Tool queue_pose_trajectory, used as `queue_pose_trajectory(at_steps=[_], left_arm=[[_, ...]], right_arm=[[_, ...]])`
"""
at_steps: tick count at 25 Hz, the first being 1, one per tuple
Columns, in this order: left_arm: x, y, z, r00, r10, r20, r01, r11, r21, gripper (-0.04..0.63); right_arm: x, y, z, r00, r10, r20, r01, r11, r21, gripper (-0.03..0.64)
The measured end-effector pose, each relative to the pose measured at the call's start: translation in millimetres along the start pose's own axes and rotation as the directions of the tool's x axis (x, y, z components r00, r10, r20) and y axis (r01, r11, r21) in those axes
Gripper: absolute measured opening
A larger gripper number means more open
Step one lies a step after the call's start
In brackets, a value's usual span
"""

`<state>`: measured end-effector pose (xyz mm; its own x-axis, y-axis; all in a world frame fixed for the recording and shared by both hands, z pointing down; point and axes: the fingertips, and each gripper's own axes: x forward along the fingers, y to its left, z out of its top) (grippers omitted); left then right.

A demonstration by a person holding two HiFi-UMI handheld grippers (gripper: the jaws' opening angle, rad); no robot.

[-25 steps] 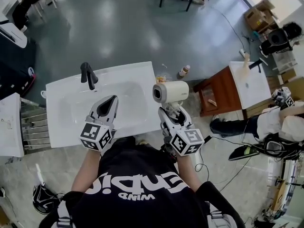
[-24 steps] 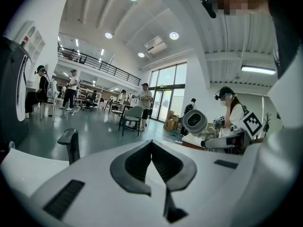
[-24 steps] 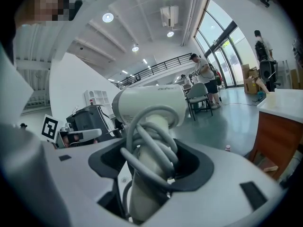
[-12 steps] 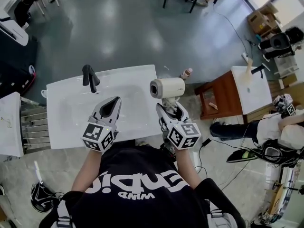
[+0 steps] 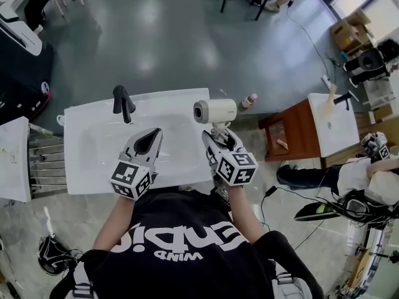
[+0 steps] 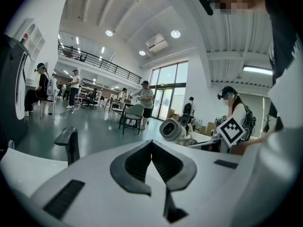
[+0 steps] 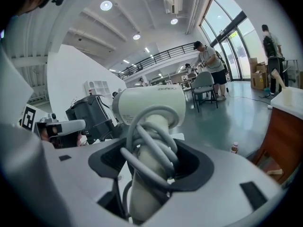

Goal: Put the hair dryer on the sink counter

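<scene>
The cream hair dryer (image 5: 216,111) hangs over the right end of the white sink counter (image 5: 87,167), its barrel mouth facing left. My right gripper (image 5: 218,137) is shut on its handle, which has the grey cord wound round it (image 7: 149,148). Whether the dryer touches the counter I cannot tell. In the right gripper view the dryer's barrel (image 7: 150,105) stands just above the jaws. My left gripper (image 5: 149,142) hovers over the basin, shut and empty, its tips meeting (image 6: 151,143). From there the dryer (image 6: 171,129) shows to the right.
A black faucet (image 5: 123,101) stands at the counter's back edge. A brown cabinet with a white top (image 5: 292,129) is to the right, a small bottle (image 5: 249,99) on the floor near it. A metal rack (image 5: 47,166) sits left. A person (image 5: 352,167) and cables lie right.
My right gripper has carried the hair dryer left and lower, from beside the counter to over its right end. The left gripper has kept its place.
</scene>
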<state>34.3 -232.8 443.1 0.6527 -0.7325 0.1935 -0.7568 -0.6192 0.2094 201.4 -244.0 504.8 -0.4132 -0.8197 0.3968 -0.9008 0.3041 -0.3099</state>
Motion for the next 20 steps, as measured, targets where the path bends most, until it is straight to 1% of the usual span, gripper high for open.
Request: queue_pose_trajectory(at_steps=[7, 20], left_arm=[[2.9, 3.7, -4.1, 1.0, -0.008, -0.011, 0.008, 1.0, -0.012, 0.02], [5.4, 13.9, -8.3, 1.0, 0.004, -0.016, -0.005, 0.999, -0.041, 0.02]], right_arm=[[29.3, -4.3, -13.3, 0.998, -0.002, -0.058, 0.001, 1.0, -0.007, 0.298], [83.9, -30.1, -42.6, 0.985, -0.064, -0.163, 0.068, 0.998, 0.016, 0.298]])
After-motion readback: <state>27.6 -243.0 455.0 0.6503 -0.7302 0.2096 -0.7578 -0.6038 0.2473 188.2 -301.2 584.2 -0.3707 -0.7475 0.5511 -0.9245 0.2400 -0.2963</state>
